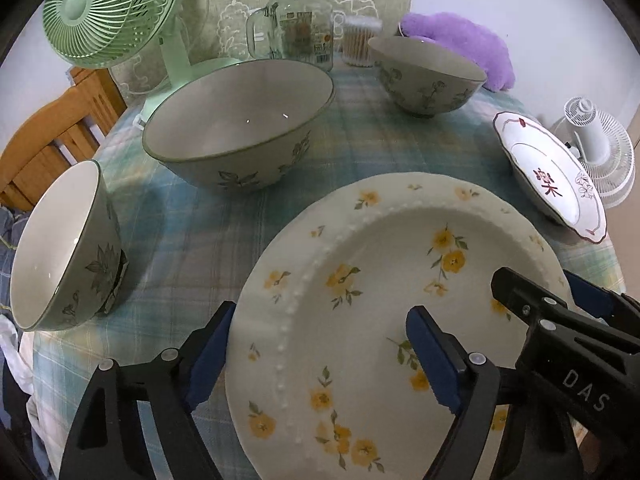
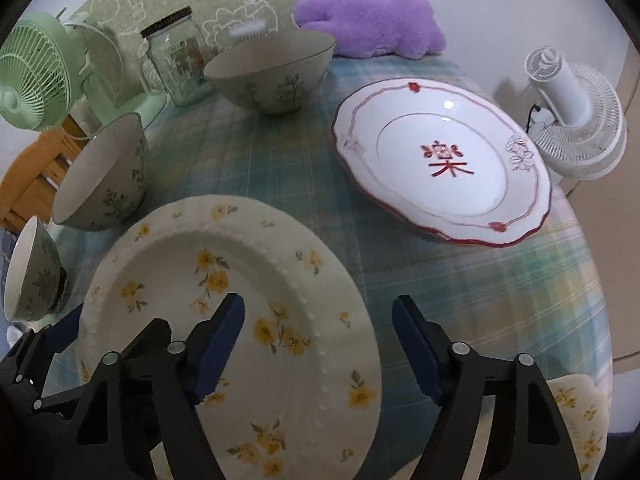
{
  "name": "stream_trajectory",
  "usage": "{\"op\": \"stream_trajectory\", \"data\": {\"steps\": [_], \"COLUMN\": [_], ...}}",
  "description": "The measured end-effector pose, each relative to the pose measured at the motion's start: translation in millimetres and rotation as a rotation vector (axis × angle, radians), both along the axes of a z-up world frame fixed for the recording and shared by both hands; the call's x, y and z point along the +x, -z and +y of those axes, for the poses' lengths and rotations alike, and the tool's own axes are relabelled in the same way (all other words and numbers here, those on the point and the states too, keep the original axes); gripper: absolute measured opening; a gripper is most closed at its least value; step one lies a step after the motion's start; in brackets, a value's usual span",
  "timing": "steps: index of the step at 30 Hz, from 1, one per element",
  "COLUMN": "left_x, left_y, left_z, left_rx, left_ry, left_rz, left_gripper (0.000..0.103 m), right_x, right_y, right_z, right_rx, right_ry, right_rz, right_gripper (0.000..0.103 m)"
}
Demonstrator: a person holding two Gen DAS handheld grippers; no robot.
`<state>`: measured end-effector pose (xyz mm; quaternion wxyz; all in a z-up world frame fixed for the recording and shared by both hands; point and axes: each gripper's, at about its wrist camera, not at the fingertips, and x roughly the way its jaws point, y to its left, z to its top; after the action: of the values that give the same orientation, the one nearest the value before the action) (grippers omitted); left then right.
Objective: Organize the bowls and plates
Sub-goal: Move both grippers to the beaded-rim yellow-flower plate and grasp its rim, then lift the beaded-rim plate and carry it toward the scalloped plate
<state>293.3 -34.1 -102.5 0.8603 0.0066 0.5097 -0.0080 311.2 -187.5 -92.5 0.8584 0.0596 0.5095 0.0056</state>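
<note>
The yellow-flowered plate (image 1: pixel 384 320) lies flat at the near edge of the desk (image 1: pixel 400 144), which is covered by a blue-green plaid cloth; both tools hang over it. The left tool (image 1: pixel 320 356) stands wide, one blue pad off the plate's left rim and the other above its well, gripping nothing; the right tool (image 2: pixel 318 348) is likewise wide, its left pad over the plate's well and its right pad past the rim, above the cloth; whether any pad touches the plate cannot be told. To the far right sits the red-trimmed plate (image 2: pixel 440 168), white with a scalloped edge and a red character in its centre, apart from the flowered plate. Three grey-green leaf-patterned bowls stand upright: the large bowl (image 1: pixel 240 124) at far left of the plates, the small bowl (image 1: pixel 64 248) at the near left edge, and the far bowl (image 1: pixel 428 76) toward the back. Behind them stand a green fan (image 1: pixel 116 12), a glass jar (image 1: pixel 296 24) and a purple plush toy (image 2: pixel 372 20); a white fan (image 2: pixel 572 112) lies at the far right edge.
</note>
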Motion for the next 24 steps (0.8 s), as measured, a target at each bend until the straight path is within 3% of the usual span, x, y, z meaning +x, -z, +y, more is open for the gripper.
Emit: {"op": "stream_trajectory", "data": {"steps": [1,7,19,24], "left_x": [-0.4,-6.4,-45.8,-56.4], "left_y": [0.1,-2.3,-2.6,-4.8], "left_z": [-0.6,6.9,44.7,55.3], "left_rx": [0.006,0.010,-0.019,-0.035], "left_ry": [-0.002,-0.012,-0.048,-0.069], "left_rz": [-0.001,-0.007,0.038,0.031], "left_gripper": [0.083,0.068,0.067,0.066], "right_x": [0.2,-3.0,-38.1,-54.9], "right_y": [0.7,-0.7,-4.0,0.2], "right_z": [2.1,10.4,39.0,52.2], "right_rx": [0.004,-0.030,-0.019,-0.048], "right_ry": [-0.006,-0.008,-0.092,-0.121], "right_rz": [0.004,0.001,0.014,0.039], "right_gripper": [0.070,0.070,0.069,0.064]}}
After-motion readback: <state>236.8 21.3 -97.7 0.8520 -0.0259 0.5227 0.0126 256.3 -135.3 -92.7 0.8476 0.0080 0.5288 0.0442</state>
